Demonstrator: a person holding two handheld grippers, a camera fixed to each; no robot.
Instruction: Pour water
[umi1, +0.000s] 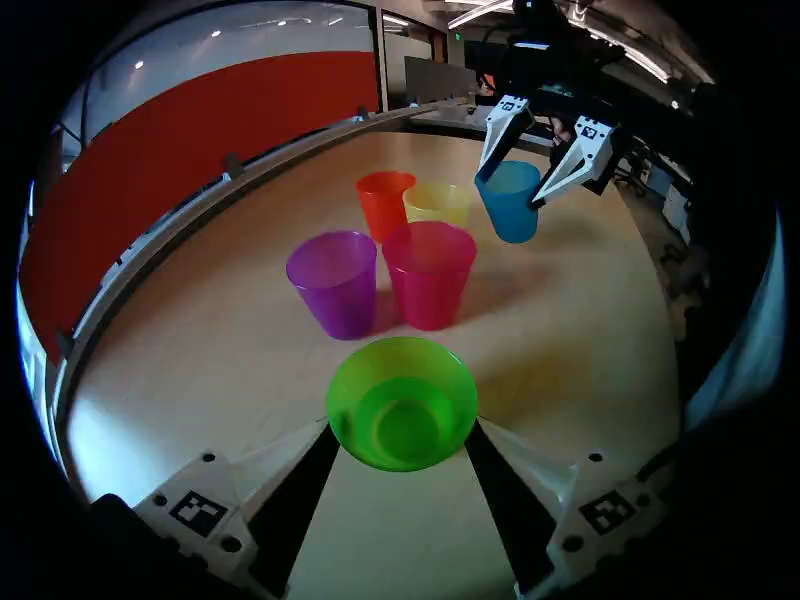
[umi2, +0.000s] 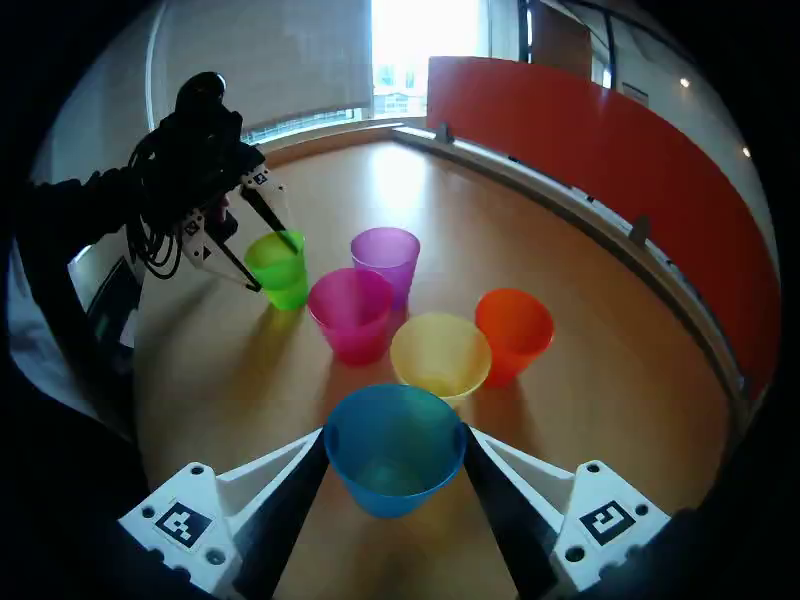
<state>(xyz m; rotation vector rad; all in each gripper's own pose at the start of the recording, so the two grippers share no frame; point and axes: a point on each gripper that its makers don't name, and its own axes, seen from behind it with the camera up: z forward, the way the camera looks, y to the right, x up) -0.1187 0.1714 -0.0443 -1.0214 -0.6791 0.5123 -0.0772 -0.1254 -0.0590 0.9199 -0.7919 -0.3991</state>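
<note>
In left claw (umi1: 403, 430) sits a green cup (umi1: 402, 395); right claw (umi2: 395, 436) grips blue cup (umi2: 395, 470)

I seem to be working in an office. I see a long wooden counter (umi1: 590, 330) edged by a red divider panel (umi1: 200, 140), strip ceiling lights (umi1: 478, 12) and a bright window (umi2: 420, 50).

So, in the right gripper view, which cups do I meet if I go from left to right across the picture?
green cup → pink cup → yellow cup → orange cup. The purple cup and the blue cup overlap the middle ones, so their place is unclear.
</note>
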